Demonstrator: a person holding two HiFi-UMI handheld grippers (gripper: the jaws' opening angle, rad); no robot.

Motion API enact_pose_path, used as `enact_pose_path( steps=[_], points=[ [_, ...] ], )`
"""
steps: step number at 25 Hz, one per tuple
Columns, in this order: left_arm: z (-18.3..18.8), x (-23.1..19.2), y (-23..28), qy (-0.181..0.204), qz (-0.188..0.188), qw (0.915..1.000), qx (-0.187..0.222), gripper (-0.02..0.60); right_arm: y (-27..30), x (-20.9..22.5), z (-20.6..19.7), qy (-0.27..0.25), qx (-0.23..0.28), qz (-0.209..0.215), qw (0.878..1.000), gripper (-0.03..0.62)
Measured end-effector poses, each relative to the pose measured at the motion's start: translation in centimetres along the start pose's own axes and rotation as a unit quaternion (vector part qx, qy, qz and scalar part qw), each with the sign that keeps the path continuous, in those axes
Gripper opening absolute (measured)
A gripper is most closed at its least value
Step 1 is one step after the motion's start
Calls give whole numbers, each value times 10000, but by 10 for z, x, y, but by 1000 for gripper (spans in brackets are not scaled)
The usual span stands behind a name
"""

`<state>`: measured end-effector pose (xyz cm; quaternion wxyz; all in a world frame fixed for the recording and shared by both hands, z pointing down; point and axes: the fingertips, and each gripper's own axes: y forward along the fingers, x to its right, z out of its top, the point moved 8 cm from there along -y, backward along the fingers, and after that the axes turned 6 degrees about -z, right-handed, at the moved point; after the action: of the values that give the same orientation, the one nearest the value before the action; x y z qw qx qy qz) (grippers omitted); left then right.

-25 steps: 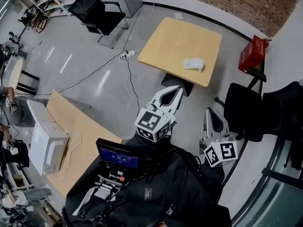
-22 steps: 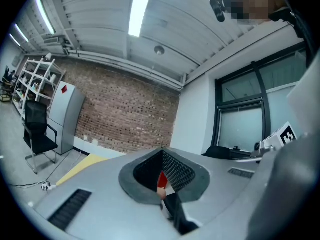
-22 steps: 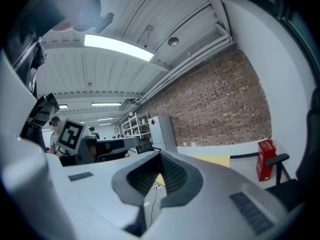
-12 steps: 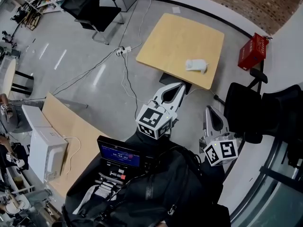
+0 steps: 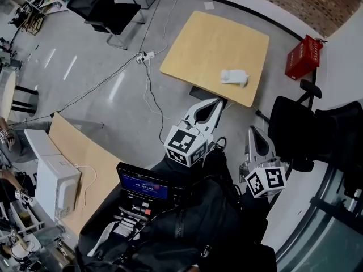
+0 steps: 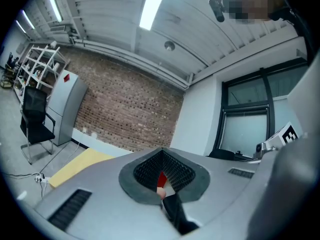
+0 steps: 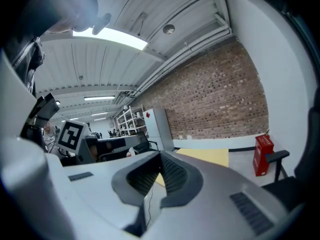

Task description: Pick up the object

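Wooden table [image 5: 210,41], on grey floor [image 5: 108,55]; white object [image 5: 233,77] lying near its edge

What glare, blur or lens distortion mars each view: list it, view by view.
Head view: sharp, wide-angle bowing, pale light streaks reflected on the floor. Left gripper view: fisheye with black corners, ceiling light blown out. Right gripper view: fisheye, ceiling lamp glaring, top-left corner blurred.

Facing brick wall [image 6: 125,109] with gripper [image 6: 162,151], jaws pressing together, clamping nothing. Framing red item [image 6: 161,180] through jaw opening. Showing table [image 6: 82,165] lower left, chair [image 6: 34,119] and cabinet [image 6: 67,101] far left, window [image 6: 250,119] right.
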<state>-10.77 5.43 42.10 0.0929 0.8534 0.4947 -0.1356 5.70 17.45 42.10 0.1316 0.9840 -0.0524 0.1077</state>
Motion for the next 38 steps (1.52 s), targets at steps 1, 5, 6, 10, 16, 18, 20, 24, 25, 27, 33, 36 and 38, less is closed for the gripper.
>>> enact_pose_path(
  steps=[1,5,6,10,16,18,20,24,25,27,33,36,38],
  points=[
    [0,-2,3,4,29,10000,-4,0,4,3,1,-2,-5,27,10000,5],
    [5,-10,20,65,156,9999,-8,0,24,19,8,-3,11,183,9998,3],
    [5,-12,24,81,181,9998,-23,0,28,23,10,9,16,212,9998,4],
    [8,-21,47,178,317,9993,-65,0,47,42,17,33,1,343,9994,4],
    [5,-35,89,278,519,9980,-221,0,77,88,19,150,-151,377,9991,3],
    [3,-41,101,273,611,9973,-295,0,88,104,19,181,-198,396,9989,5],
    [1,-46,113,225,697,9964,-425,0,99,119,17,218,-270,417,9985,5],
    [-8,-59,135,240,878,9940,-599,0,123,147,7,300,-490,475,9972,3],
    [-9,-63,140,240,930,9934,-627,0,130,154,4,315,-552,498,9967,3],
    [-13,-68,148,192,1038,9919,-706,0,142,166,-5,333,-691,545,9956,4],
    [-35,-85,150,8,1325,9862,-990,0,178,188,-31,82,-1185,725,9903,5],
    [-47,-100,148,-192,1373,9829,-1216,0,199,190,-40,-212,-1471,844,9853,5],
    [-52,-107,147,-281,1373,9802,-1397,0,209,189,-39,-312,-1610,906,9823,5]
  ],
)
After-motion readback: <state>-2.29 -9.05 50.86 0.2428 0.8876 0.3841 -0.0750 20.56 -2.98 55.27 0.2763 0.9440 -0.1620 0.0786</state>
